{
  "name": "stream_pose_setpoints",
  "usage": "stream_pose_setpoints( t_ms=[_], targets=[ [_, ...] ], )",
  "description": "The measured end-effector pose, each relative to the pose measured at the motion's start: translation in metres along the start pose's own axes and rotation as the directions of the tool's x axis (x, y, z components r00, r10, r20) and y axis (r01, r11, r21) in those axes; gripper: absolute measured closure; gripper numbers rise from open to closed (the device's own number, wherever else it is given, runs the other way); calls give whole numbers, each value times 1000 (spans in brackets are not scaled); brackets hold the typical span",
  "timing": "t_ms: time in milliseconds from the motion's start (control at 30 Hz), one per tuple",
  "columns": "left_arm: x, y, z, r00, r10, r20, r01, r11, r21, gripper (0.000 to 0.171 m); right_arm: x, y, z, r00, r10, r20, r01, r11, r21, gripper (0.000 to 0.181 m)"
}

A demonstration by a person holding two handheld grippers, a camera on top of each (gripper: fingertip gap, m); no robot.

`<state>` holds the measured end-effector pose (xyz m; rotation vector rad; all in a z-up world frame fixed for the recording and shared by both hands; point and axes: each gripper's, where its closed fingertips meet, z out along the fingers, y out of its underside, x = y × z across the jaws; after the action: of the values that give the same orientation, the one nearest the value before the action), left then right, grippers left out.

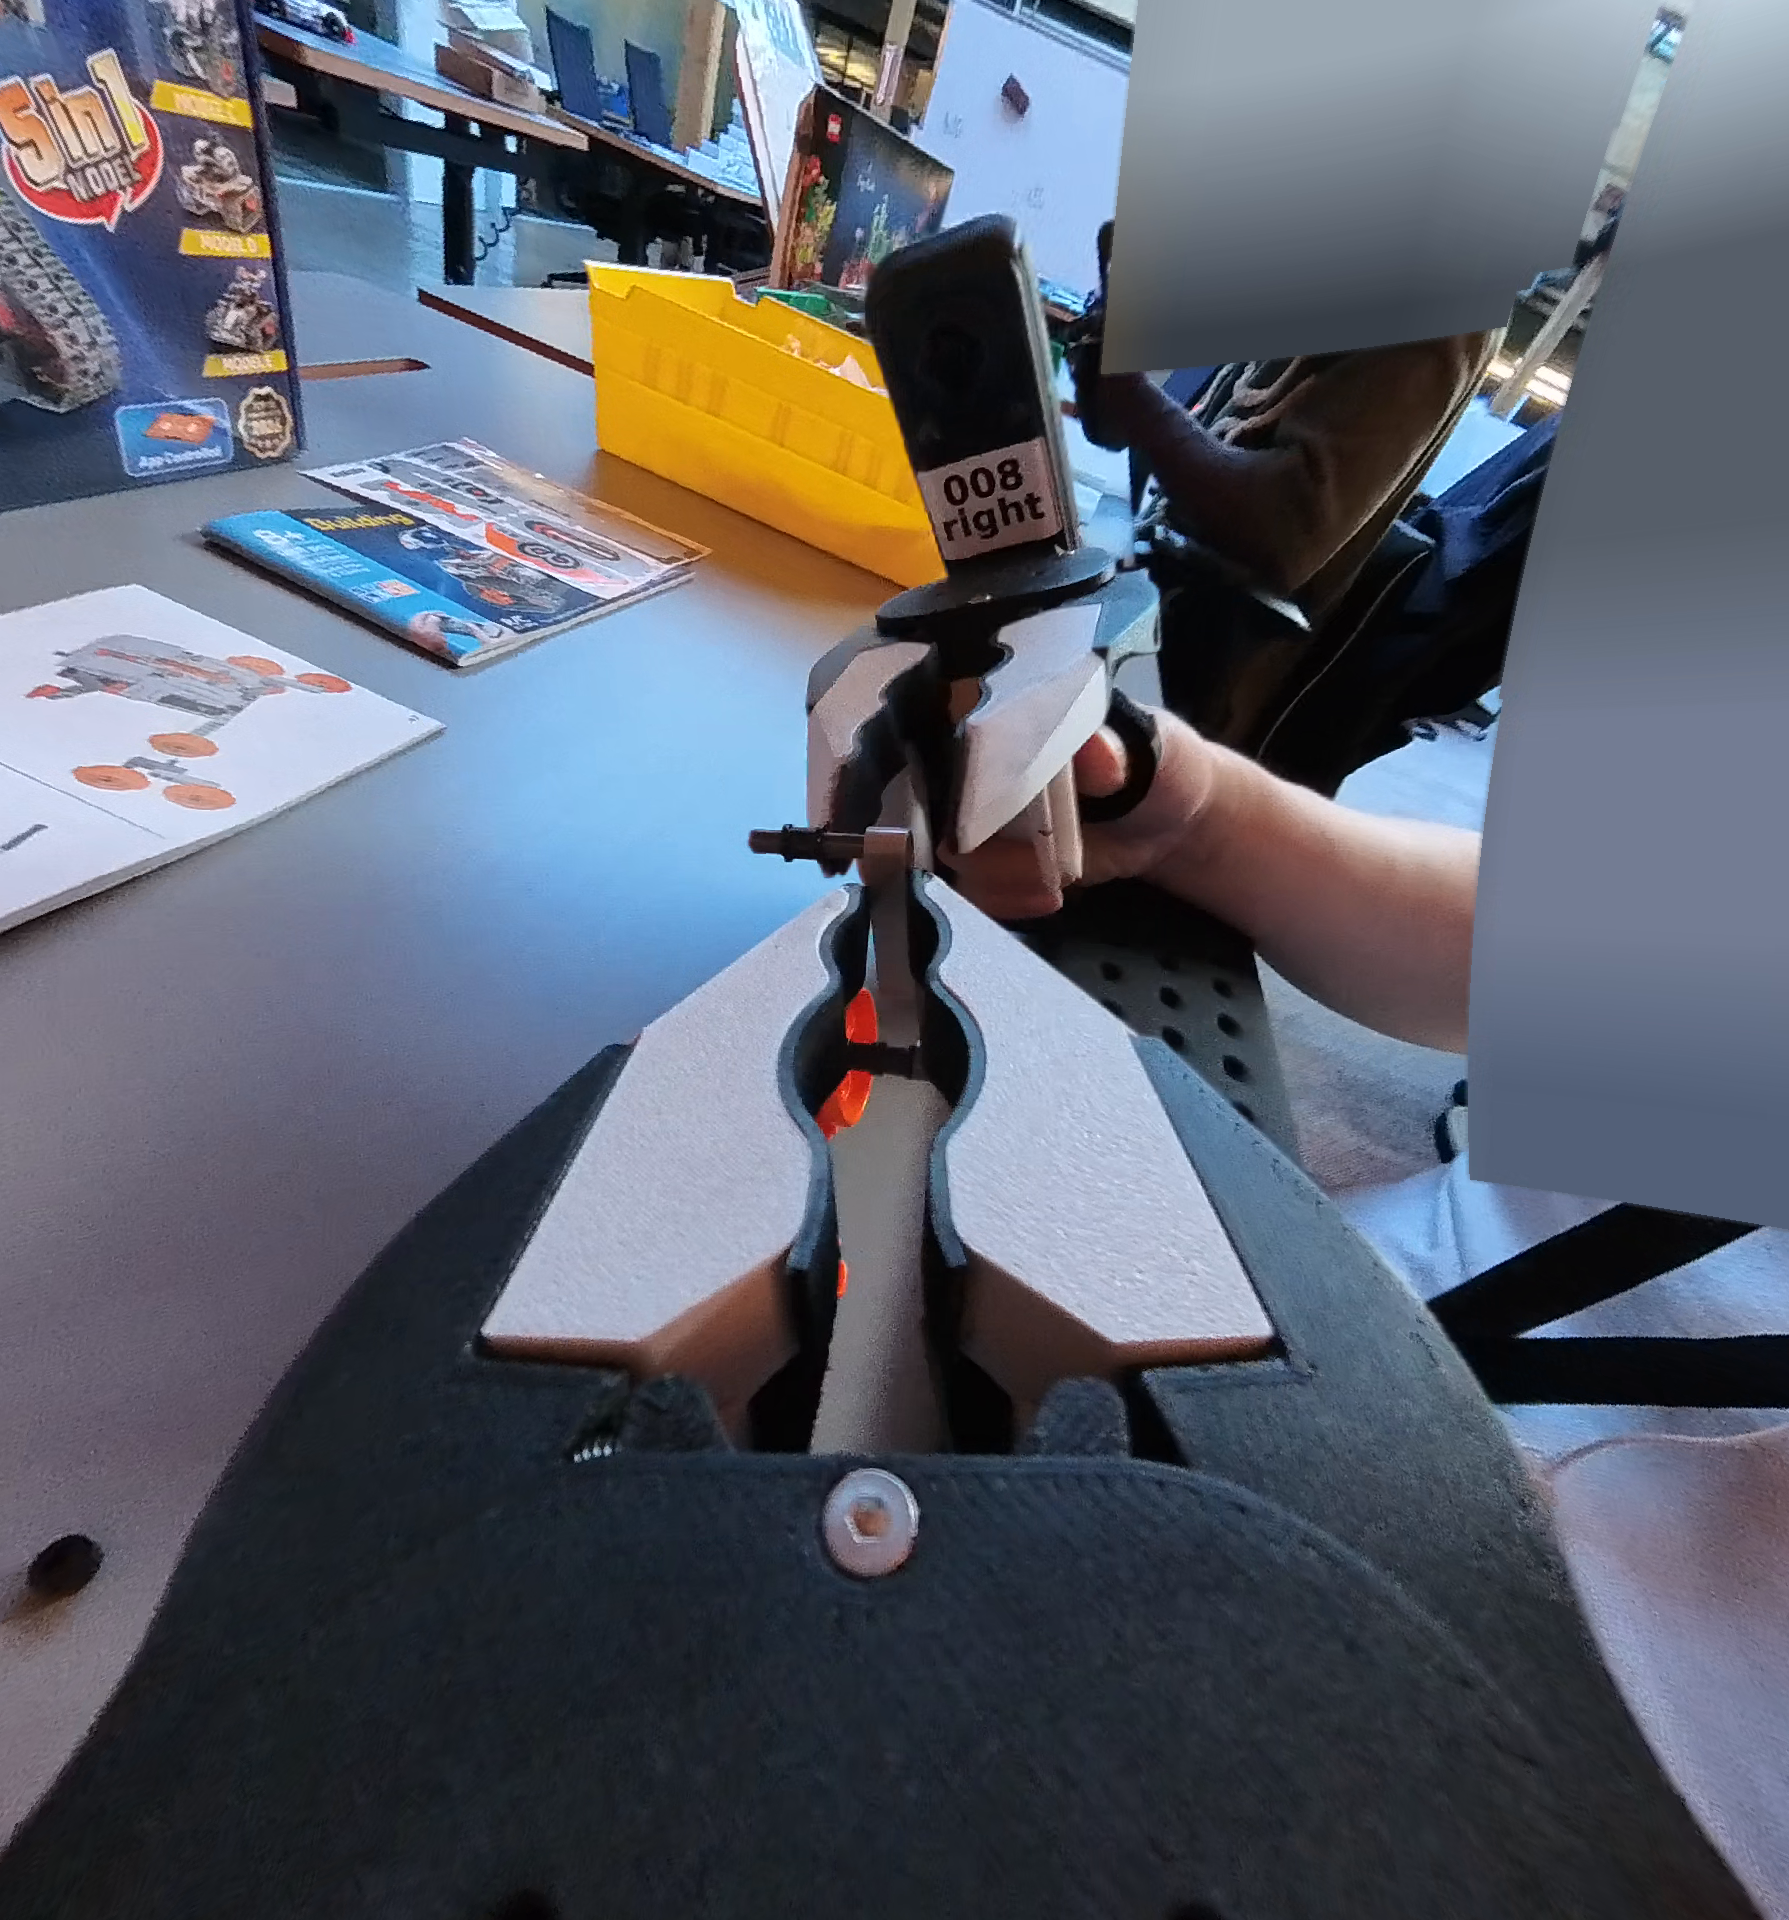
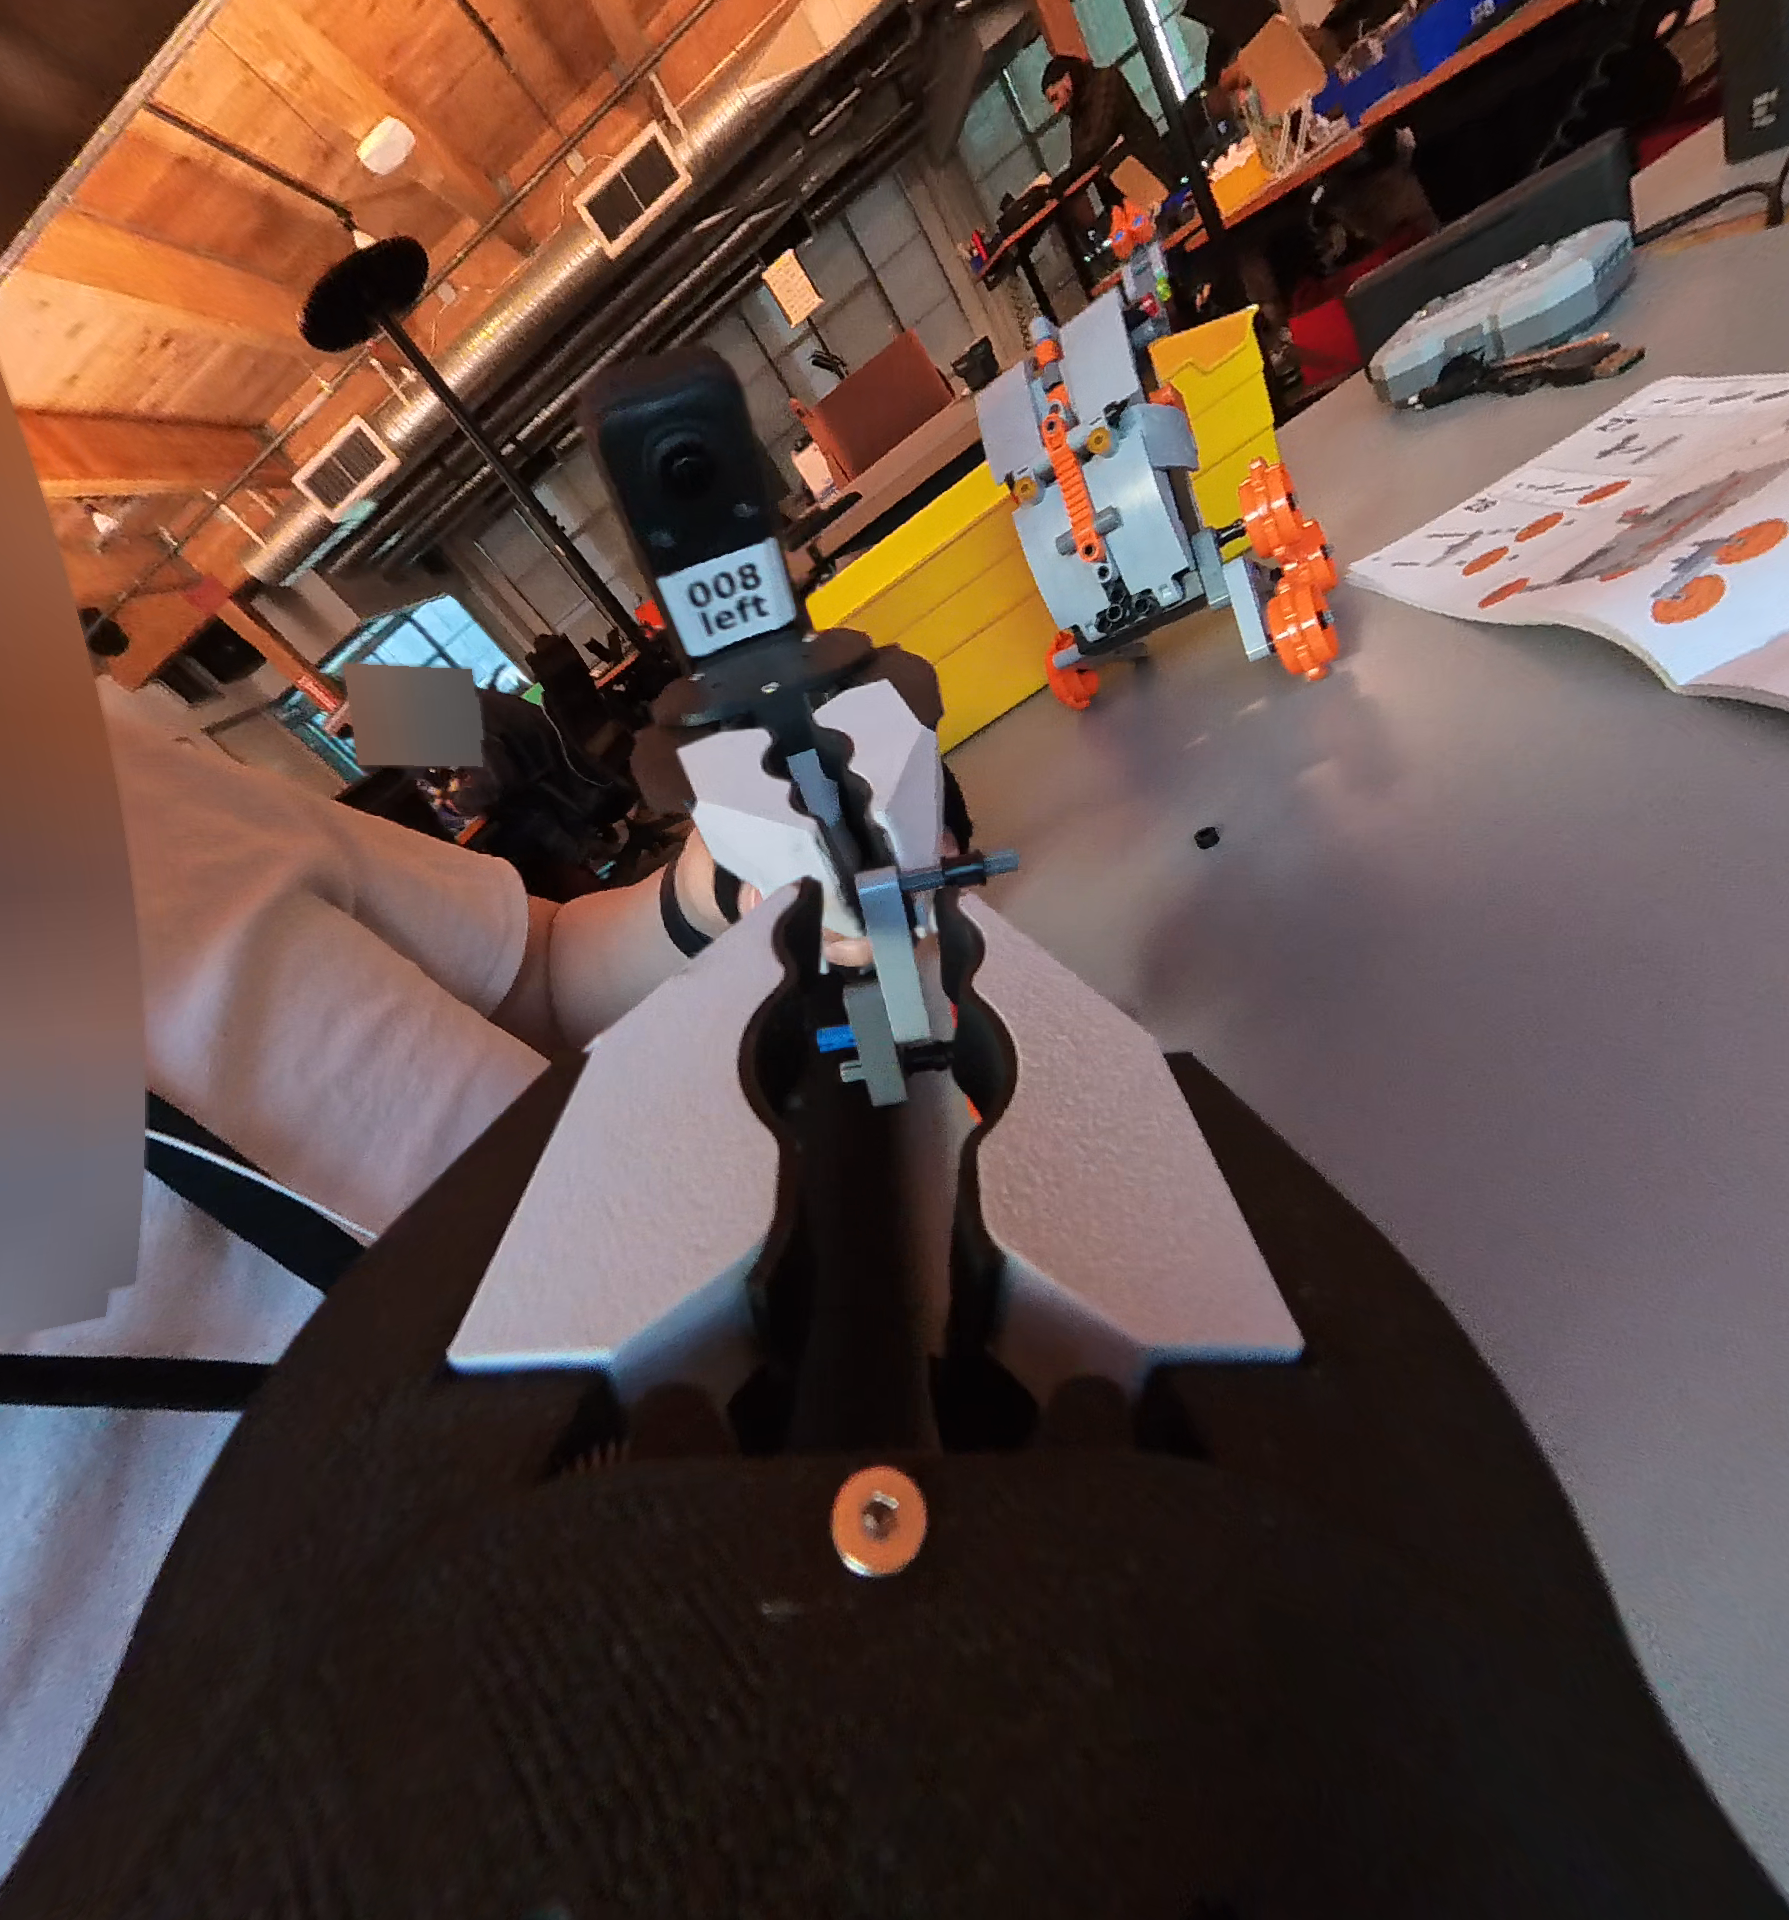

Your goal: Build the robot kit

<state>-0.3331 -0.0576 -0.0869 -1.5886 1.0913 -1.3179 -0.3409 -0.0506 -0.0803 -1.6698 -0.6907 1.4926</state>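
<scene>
Clamped between the narrowed fingers of the left gripper (image 1: 885,914) is a grey beam (image 1: 892,956), its long axis running forward and upward, held above the tabletop (image 1: 454,987). A black axle (image 1: 802,842) crosses its far end, pointing sideways. Tip to tip, the right gripper (image 2: 885,935) closes on the same beam. Orange wheels (image 1: 854,1060) sit beneath; a yellow bin (image 1: 744,416) stands well beyond.

A grey surface (image 1: 557,790) carries an open instruction booklet (image 1: 142,748) at the near left, a blue booklet (image 1: 433,571) beyond it, a toy box (image 1: 111,260) standing at the far left, and a yellow bin (image 1: 744,416) farther back. A half-built grey-and-orange brick model (image 2: 1139,520) stands beside the bin.
</scene>
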Motion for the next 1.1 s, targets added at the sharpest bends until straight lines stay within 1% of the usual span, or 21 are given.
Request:
stream_pose_setpoints(
  t_ms=[200,267,300,400,467,600,800,900,1100],
  targets=[
    [0,1,1,999,40,18,-40,999,-8,167,8,0,0,988,-117,-97,116,993,-13,158],
    [2,1,1,998,55,18,-55,998,-13,167,13,-2,-1,976,-157,-148,157,988,-15,146],
    [1,1,1,998,59,21,-59,998,-11,167,13,-3,-1,973,-174,-154,174,985,-14,146],
    [1,1,1,997,68,27,-67,998,-13,167,8,-4,-1,957,-245,-154,245,969,-23,156],
    [2,2,1,996,83,29,-82,996,-19,167,7,-4,0,946,-280,-160,279,960,-32,157],
    [5,2,1,994,105,24,-105,994,-22,167,3,-2,0,957,-259,-130,257,966,-31,158],
    [8,4,2,993,119,12,-119,992,-30,167,1,0,-1,960,-256,-111,253,967,-40,158],
    [11,4,2,988,155,9,-154,988,-28,167,-2,1,-2,952,-288,-100,286,957,-39,158],
    [18,4,0,980,199,-15,-199,980,-22,167,-6,2,-1,944,-316,-90,314,949,-38,151]
  ],
)
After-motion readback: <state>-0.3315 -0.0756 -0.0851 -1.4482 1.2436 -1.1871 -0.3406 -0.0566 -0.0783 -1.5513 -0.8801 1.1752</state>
